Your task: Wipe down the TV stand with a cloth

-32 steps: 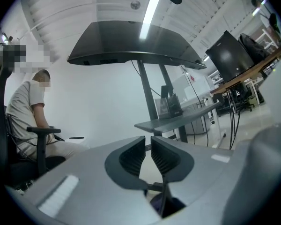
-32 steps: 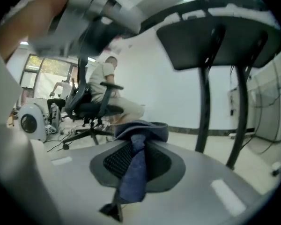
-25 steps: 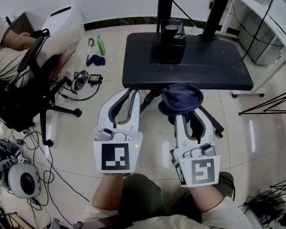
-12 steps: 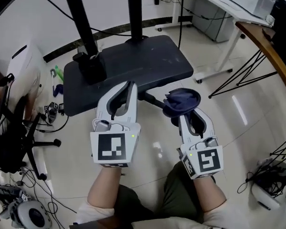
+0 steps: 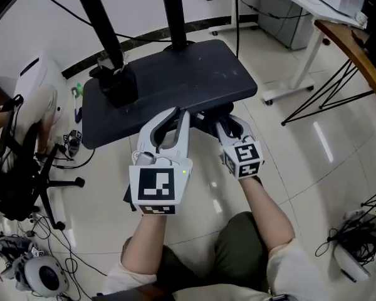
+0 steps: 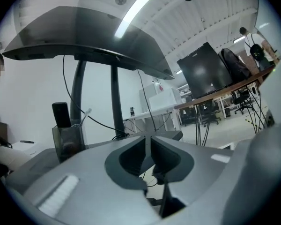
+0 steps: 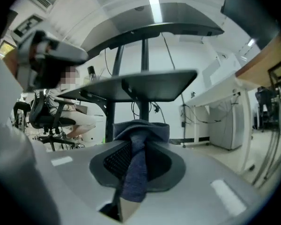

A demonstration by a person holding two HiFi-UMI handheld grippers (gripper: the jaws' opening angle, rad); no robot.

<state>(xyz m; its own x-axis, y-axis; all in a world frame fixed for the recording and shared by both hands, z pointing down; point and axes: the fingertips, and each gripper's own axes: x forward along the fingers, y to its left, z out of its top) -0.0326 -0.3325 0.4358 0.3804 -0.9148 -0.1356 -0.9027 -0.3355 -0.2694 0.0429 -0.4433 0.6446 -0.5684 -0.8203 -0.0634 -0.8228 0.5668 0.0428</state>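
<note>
The black TV stand shelf lies ahead of me, carrying two black poles. My left gripper sits shut and empty at the shelf's front edge; its own view shows the jaws pressed together. My right gripper reaches low to the shelf's front edge, its tips partly lost in the dark there. In the right gripper view it is shut on a dark blue cloth, bunched over the jaw tips. There the shelf is just above and ahead.
A dark holder box with a remote stands on the shelf's left part. An office chair with a seated person is at the left. A white desk and a wooden table edge stand at the right. Cables and a headset lie on the floor.
The right gripper has moved forward and left with the cloth, down to the shelf's front edge, so the cloth is no longer plain in the head view. The left gripper barely moved.
</note>
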